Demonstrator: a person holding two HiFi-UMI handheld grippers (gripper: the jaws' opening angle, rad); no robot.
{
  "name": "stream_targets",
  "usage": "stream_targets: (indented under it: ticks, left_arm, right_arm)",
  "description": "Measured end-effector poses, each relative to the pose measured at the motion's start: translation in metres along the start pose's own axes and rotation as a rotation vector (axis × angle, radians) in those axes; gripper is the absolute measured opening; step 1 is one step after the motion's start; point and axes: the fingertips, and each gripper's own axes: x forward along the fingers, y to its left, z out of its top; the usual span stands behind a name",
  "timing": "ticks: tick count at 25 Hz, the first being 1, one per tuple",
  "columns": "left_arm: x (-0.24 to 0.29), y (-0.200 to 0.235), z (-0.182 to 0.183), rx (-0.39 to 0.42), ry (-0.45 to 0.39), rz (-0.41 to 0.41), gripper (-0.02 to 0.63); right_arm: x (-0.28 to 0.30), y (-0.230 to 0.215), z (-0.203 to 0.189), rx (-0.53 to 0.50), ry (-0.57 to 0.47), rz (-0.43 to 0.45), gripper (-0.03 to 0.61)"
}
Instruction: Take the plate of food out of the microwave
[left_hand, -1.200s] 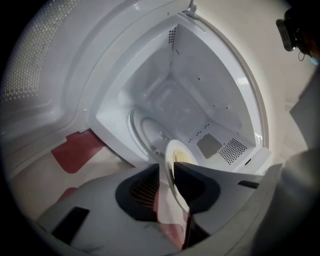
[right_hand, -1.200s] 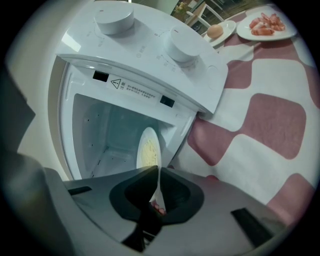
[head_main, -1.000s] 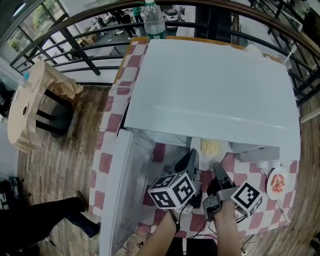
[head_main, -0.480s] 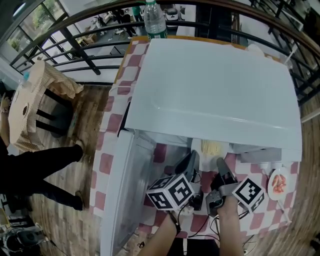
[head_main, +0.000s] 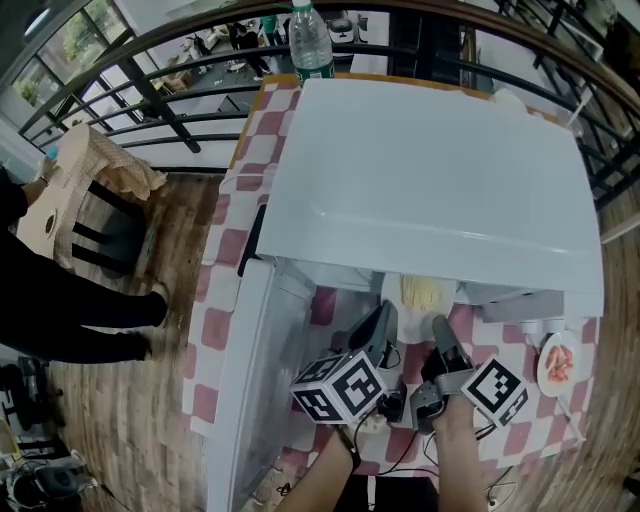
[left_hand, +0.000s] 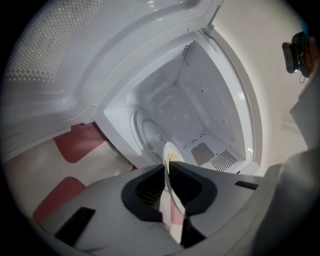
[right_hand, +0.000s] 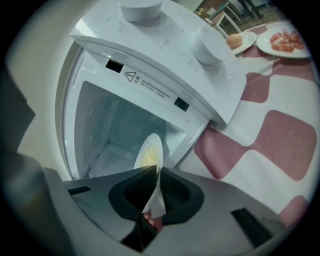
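Note:
The white microwave (head_main: 430, 180) stands on a red-checked cloth with its door (head_main: 255, 390) swung open to the left. A white plate of yellow food (head_main: 425, 292) sits at the mouth of the cavity. My left gripper (head_main: 385, 318) is shut on the plate's left rim and my right gripper (head_main: 438, 328) on its right rim. The left gripper view has the plate (left_hand: 172, 152) edge-on between the pads of the left gripper (left_hand: 166, 167), with the glass turntable (left_hand: 150, 132) behind. The right gripper view shows the plate (right_hand: 150, 150) pinched in the right gripper (right_hand: 156, 170).
A water bottle (head_main: 310, 40) stands behind the microwave. A plate of meat (head_main: 557, 365) lies on the cloth at the right, with a bun on another plate (right_hand: 237, 40) beyond it. A cloth-draped chair (head_main: 90, 190) and a person in dark clothes (head_main: 60, 320) are at the left.
The person in dark clothes at the left has moved up towards the chair. Both grippers and the plate have stayed almost where they were.

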Motion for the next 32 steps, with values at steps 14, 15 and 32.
stream_targets:
  ticks: [14,15,32]
  left_arm:
    - [-0.035,-0.014,-0.007,0.02,0.009,-0.05,0.055]
    - [-0.037,-0.016,-0.008,0.026,0.011,-0.053,0.055]
    - [-0.079,-0.038,-0.037,0.015,-0.013,-0.046,0.055]
  right_arm:
    - [-0.045,0.003,-0.017,-0.03,-0.075,-0.07,0.037]
    - [-0.047,0.003,-0.018,-0.024,-0.079,-0.067,0.037]
    - [-0.093,0.008,-0.03,-0.017,-0.079,0.024,0.035]
